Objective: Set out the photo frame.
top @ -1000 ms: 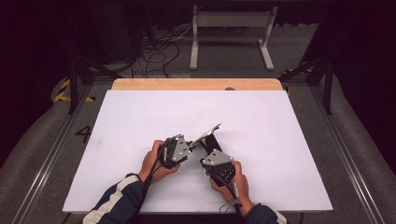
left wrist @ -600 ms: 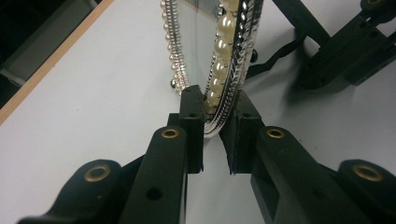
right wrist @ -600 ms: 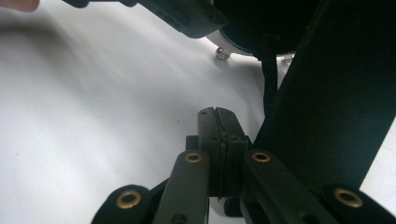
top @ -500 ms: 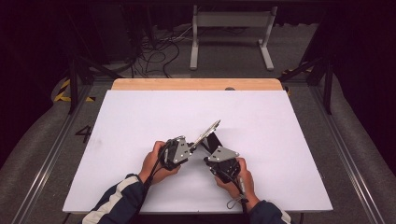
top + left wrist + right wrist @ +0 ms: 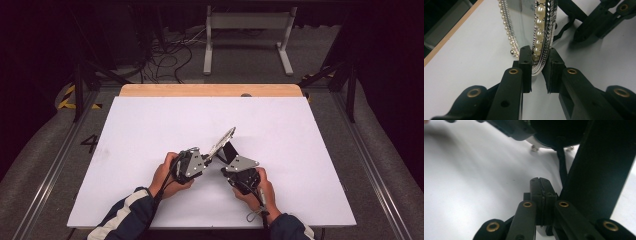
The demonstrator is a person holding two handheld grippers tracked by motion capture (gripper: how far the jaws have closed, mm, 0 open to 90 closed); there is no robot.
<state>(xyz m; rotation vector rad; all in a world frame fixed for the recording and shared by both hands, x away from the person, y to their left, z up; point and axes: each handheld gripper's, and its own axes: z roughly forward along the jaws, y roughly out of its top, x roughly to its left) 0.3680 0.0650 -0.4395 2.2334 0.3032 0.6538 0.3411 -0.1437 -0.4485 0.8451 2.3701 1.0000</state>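
The frame (image 5: 541, 32), a silver one edged with pearls around a glass pane, stands on edge above the worktop (image 5: 150, 125), tilted up and away from the person. In the high view it (image 5: 222, 141) rises over the near middle of the white sheet, between the two hands. The left tool (image 5: 537, 65) grasps it at its lower rim: the two black jaws press on either side of the pearl border, and the silver edge dips down between them. In the high view the left tool (image 5: 207, 157) lies just left of the frame. A black back stand (image 5: 599, 170) slants down beside the right tool (image 5: 540, 182), whose jaws are clenched flat against each other with nothing between them; whether their side touches the stand I cannot tell. The right tool (image 5: 227, 150) sits just right of the frame, with the left one close beside it.
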